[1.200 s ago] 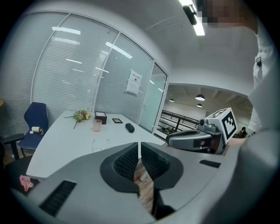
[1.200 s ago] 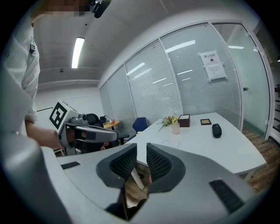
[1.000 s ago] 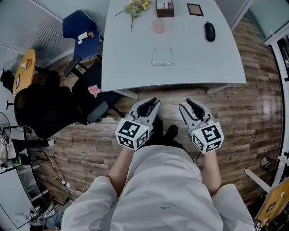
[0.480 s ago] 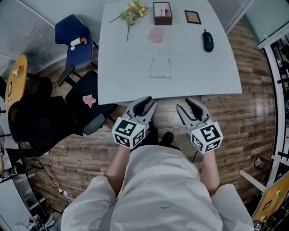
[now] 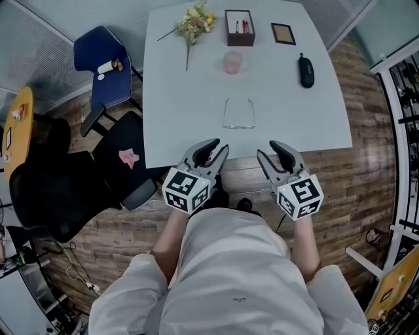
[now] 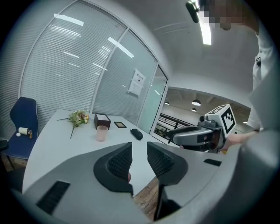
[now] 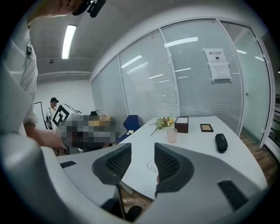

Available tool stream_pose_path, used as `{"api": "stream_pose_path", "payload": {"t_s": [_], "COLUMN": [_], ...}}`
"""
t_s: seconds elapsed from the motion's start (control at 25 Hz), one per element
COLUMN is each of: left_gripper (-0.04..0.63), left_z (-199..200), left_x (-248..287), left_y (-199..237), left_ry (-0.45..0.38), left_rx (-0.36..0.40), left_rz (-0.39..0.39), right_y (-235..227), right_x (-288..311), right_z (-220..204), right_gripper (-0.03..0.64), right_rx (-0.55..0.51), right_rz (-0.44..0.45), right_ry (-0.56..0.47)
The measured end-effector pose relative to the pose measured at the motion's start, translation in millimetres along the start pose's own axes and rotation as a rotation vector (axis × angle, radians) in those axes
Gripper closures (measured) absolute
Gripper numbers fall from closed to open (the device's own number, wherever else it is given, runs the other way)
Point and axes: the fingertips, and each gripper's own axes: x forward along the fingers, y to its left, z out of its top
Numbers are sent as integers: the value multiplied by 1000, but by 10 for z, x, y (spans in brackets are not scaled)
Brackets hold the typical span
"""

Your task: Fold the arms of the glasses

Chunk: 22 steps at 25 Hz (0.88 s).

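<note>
Clear thin-rimmed glasses (image 5: 239,114) lie on the white table (image 5: 177,98) with both arms unfolded, pointing toward the far side. In the right gripper view the glasses (image 7: 152,165) show faintly between the jaws, well ahead of them. My left gripper (image 5: 216,146) hovers at the table's near edge, left of the glasses, its jaws a small way apart with nothing between them (image 6: 139,148). My right gripper (image 5: 270,150) is level with it to the right, open wider and also empty (image 7: 142,151). Neither touches the glasses.
Farther back on the table are a pink cup (image 5: 232,62), a flower sprig (image 5: 194,19), a dark box (image 5: 239,27), a small frame (image 5: 283,33) and a black case (image 5: 306,70). A blue chair (image 5: 105,65) and a black chair (image 5: 59,190) stand left of it.
Both grippers have come forward from over the wooden floor to the table's near edge, so the glasses now lie closer to them. The glasses have not moved on the table.
</note>
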Motion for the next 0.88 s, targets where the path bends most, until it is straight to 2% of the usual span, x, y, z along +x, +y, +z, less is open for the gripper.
{"api": "stream_pose_path", "payload": {"t_s": [0.52, 0.88], "left_gripper": [482, 482], "left_z": [-1, -98], "left_x": [149, 278], "left_y": [530, 700], "left_ry": [56, 112], "left_rx": [-2, -1], "left_rz": [-71, -151], "right_y": [-59, -33], "right_x": [495, 738], "right_z": [-49, -137], "right_gripper": [462, 454], "right_rx": [9, -7], "right_rz": [-74, -122], "right_ry": [76, 136]}}
